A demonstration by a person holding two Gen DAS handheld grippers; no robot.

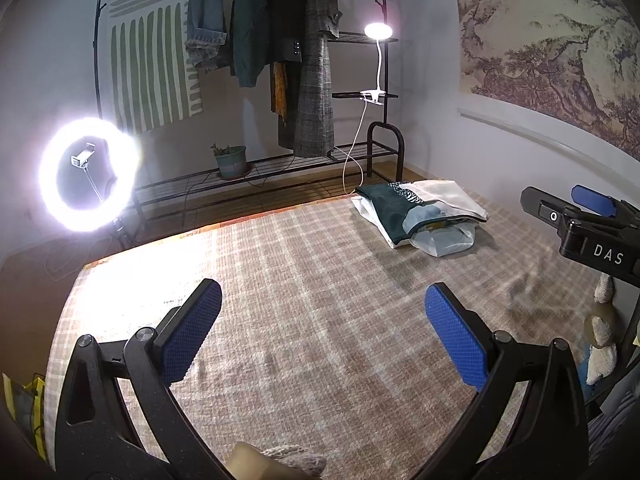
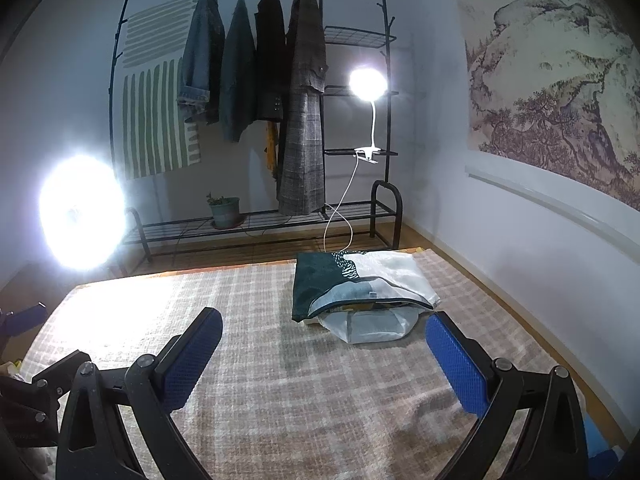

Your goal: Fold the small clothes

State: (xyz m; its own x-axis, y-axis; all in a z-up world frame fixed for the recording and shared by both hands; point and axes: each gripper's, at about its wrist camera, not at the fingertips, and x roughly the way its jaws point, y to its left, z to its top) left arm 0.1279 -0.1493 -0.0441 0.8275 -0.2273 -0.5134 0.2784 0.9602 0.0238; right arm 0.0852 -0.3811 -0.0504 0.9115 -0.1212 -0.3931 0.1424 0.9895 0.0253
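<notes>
A small pile of folded clothes [image 1: 416, 212], dark green and white with a pale blue piece beneath, lies at the far right of the plaid bed cover [image 1: 300, 280]. It also shows in the right wrist view [image 2: 360, 292], just ahead of the right finger. My left gripper [image 1: 323, 332] is open and empty above the cover. My right gripper [image 2: 324, 356] is open and empty; it also shows in the left wrist view [image 1: 584, 216] at the right edge. A knitted cloth [image 1: 288, 460] peeks in at the bottom edge.
A black clothes rack [image 2: 256, 120] with hanging coats stands at the back wall, a potted plant [image 2: 224, 210] on its low shelf. A ring light [image 1: 90, 174] glares at the left. A clip lamp [image 2: 368, 84] shines on the rack. Wood floor runs along the right wall.
</notes>
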